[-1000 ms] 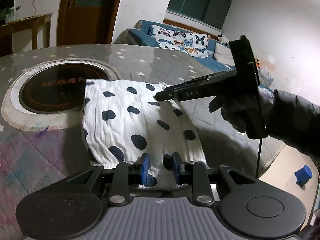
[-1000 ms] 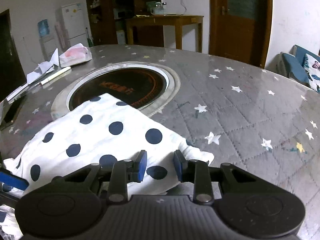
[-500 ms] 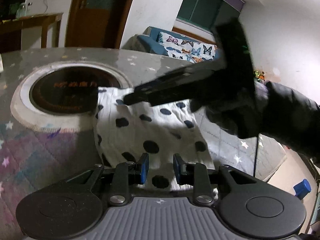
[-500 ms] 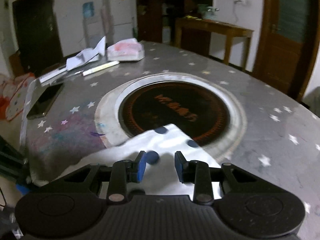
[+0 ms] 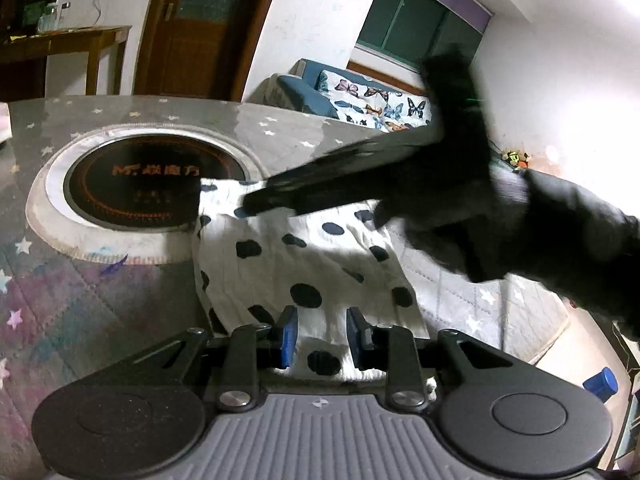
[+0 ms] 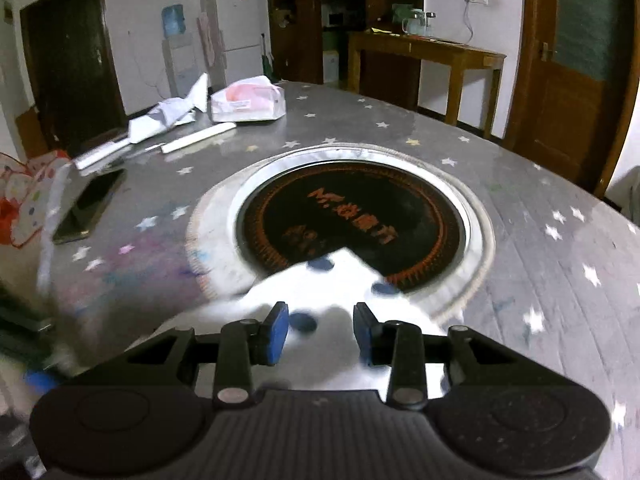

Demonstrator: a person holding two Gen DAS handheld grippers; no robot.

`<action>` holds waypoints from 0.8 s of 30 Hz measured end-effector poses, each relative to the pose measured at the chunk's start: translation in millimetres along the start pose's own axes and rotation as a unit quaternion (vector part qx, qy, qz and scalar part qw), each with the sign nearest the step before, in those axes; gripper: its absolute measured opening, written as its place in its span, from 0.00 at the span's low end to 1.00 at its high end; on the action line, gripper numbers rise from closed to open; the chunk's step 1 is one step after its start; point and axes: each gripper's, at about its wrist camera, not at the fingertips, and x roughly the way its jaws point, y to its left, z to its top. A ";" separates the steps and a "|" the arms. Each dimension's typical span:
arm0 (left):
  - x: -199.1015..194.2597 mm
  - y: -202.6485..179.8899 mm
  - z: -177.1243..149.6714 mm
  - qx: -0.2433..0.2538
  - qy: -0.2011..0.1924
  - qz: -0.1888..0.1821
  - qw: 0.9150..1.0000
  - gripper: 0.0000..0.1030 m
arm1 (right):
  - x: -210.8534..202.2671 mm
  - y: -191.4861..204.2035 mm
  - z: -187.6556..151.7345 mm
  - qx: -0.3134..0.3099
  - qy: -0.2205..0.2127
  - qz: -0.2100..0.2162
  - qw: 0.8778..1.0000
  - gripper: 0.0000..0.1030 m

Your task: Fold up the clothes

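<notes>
A white cloth with dark polka dots (image 5: 312,264) lies folded on the grey star-patterned table (image 5: 80,300). Its far corner overlaps the round black cooktop (image 5: 136,184). My left gripper (image 5: 322,338) hovers over the cloth's near edge, its blue pads apart and pinching nothing. My right gripper (image 5: 256,208), blurred and held by a dark-gloved hand, reaches over the cloth's far edge. In the right wrist view the right gripper (image 6: 321,332) has its jaws opening above the cloth corner (image 6: 332,284) at the cooktop (image 6: 352,216). The cloth shows between the pads, and they do not press on it.
A phone (image 6: 90,204), crumpled papers (image 6: 172,114), a white stick (image 6: 198,136) and a tissue pack (image 6: 250,100) lie at the table's far left. A wooden side table (image 6: 424,56) stands behind. A sofa with a butterfly cushion (image 5: 372,104) is beyond the table's edge.
The right gripper swept left across the cloth from its right corner to the corner at the cooktop, and its pads spread wider. The left gripper stayed at the near edge.
</notes>
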 end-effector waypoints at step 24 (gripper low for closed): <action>-5.8 -27.5 -11.6 0.055 -0.008 0.001 0.998 0.32 | -86.0 32.4 -76.4 -0.001 -0.036 0.024 0.999 0.43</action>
